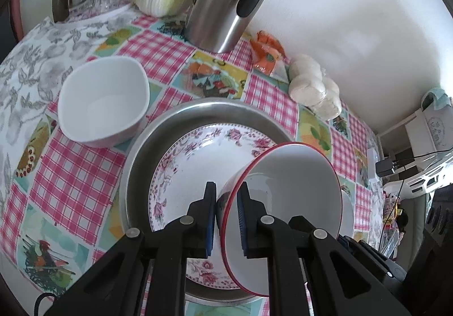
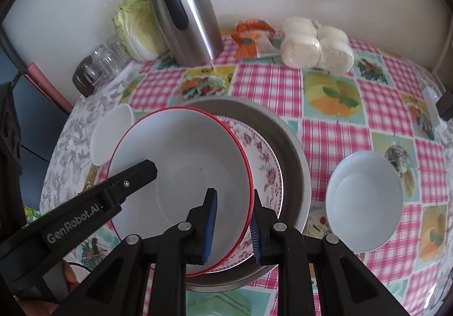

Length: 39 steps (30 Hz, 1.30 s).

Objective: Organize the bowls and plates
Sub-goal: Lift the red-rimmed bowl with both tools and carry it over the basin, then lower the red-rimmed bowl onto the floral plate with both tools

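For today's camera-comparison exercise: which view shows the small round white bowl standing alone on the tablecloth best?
The right wrist view: the small round white bowl sits whole and unobstructed on the checked tablecloth, right of the metal basin. The left wrist view shows at most a white sliver behind the red-rimmed bowl.

Bowl over plate, maybe touching

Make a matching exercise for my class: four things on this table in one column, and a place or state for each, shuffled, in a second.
1. red-rimmed bowl
2. floral plate
3. steel jug
4. square white bowl

A. stands by the wall
B. lies in the metal pan
C. gripped at its rim by both grippers
D. empty, beside the pan

Pairs: 1-C, 2-B, 3-A, 4-D
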Motion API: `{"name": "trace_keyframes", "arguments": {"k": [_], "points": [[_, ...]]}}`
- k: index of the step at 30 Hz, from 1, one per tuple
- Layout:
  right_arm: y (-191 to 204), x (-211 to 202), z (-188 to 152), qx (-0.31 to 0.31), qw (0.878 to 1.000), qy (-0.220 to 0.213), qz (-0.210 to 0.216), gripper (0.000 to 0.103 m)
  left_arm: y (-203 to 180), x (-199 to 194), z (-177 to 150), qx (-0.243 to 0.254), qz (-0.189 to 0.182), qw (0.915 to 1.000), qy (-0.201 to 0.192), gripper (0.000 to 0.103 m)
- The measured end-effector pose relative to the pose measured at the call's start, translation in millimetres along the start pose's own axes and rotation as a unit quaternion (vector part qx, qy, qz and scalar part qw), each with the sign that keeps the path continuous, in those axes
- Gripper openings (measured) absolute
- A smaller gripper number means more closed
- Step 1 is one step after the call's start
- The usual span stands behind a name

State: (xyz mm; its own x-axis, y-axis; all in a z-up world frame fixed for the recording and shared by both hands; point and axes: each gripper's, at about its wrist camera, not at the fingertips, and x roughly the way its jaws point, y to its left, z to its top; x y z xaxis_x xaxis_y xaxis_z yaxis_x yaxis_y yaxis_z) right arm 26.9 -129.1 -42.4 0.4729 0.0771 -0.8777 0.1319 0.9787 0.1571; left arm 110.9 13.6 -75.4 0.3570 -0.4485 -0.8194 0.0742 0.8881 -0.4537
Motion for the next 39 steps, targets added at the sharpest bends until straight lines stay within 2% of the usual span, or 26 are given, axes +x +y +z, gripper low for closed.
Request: {"name": "trace_keyframes", "arguments": {"k": [7, 36, 39], "points": [[-1.1, 13.9, -0.9, 0.006, 1.0, 0.016, 0.008, 0.023, 7.8, 8.7, 2.0, -0.007, 0.006, 0.9999, 0.006, 0.013], [7.2, 34.7, 5.3, 0.008, 0.999, 0.032, 0.008, 0.024, 21.8, 23.9, 12.0, -0.03, 0.003, 0.9993, 0.022, 0.015], [7.2, 34.8, 5.3, 0.008, 0.999, 0.032, 0.008, 0.024, 22.0, 24.8, 12.3, -0.032, 0.0, 0.9992, 0.024, 0.019]]}}
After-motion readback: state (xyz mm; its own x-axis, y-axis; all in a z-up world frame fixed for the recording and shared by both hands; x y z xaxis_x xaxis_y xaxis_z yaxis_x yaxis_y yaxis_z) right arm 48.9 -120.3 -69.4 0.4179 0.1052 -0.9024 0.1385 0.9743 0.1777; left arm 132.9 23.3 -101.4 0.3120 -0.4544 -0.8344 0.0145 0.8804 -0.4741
